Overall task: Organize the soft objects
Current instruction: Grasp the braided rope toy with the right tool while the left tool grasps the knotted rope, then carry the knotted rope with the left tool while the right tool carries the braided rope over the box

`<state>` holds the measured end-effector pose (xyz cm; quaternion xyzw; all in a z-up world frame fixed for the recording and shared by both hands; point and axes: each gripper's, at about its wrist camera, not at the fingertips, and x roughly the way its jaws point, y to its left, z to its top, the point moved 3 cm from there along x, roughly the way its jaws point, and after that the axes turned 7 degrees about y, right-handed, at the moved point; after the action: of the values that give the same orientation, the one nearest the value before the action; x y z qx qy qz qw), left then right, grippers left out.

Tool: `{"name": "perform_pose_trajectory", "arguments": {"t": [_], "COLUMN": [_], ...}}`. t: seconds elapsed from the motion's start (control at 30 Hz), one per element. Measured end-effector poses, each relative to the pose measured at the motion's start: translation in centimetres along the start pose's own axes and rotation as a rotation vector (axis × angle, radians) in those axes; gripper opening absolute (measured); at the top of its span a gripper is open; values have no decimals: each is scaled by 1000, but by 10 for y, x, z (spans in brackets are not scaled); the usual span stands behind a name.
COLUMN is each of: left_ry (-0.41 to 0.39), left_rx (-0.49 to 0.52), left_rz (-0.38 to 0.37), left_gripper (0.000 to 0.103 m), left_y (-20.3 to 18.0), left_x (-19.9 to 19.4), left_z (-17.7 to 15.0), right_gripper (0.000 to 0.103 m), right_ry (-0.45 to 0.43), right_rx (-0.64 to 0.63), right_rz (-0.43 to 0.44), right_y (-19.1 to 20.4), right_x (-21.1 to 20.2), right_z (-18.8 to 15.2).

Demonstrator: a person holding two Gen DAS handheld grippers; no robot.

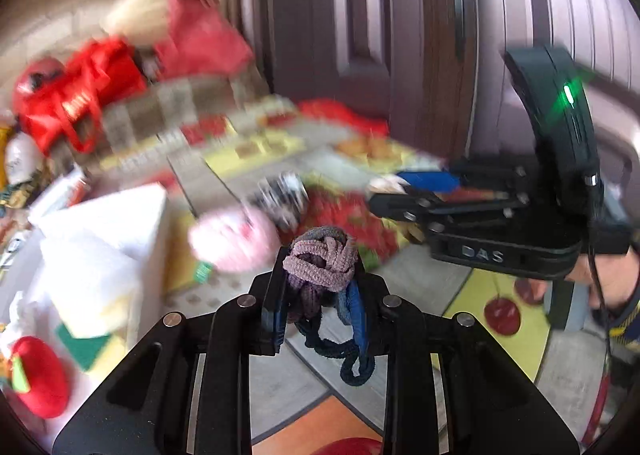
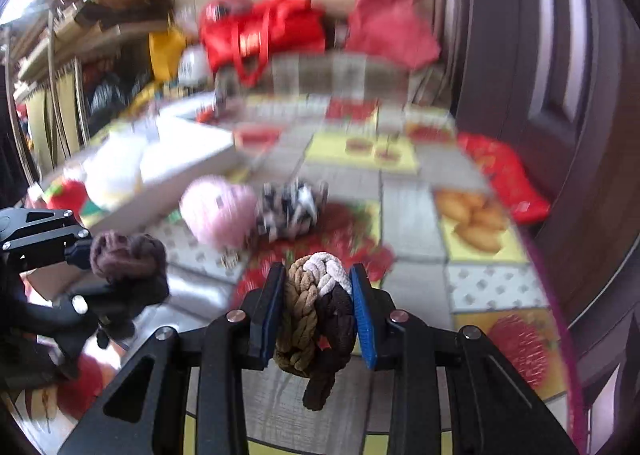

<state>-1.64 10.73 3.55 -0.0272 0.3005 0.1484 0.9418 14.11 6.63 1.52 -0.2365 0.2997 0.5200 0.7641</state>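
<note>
Both tools are clamped on knotted cord bundles, the left tool (image 1: 320,283) on the mauve-and-blue bundle (image 1: 320,263) and the right tool (image 2: 320,295) on the tan-and-brown bundle (image 2: 316,303), held clear above the patterned worktop (image 2: 408,215); the carry step is in hand, and next each needs placing with its like.

Raised letters "DAS" on the black body of the right claw (image 1: 404,191), white lettering on the red bag (image 1: 76,103) too blurred to read
</note>
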Motion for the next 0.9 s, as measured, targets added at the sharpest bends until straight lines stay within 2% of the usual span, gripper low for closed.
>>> {"name": "perform_pose_trajectory", "arguments": {"t": [0.07,0.13,0.27,0.4,0.9], "left_ry": [-99,-150,-174,-169,-168], "left_rx": [-5,-1,-39,-98,-127], "left_rz": [23,57,88,105,182], "left_gripper": [25,25,25,25,25], "left_y": [4,8,24,47,80], "left_x": [-22,-37,-54,-63,-81], "left_z": [-3,-7,-16,-24,-42], "right_gripper": [32,32,32,32,33], "right_ry": [-104,-220,-292,-314,-293], "right_rx": [0,-5,61,98,49], "right_rz": [-14,-57,-51,-49,-36], "right_y": [1,4,3,1,29], "right_x": [-20,-41,-58,-62,-55], "right_z": [-3,-8,-12,-10,-5]}}
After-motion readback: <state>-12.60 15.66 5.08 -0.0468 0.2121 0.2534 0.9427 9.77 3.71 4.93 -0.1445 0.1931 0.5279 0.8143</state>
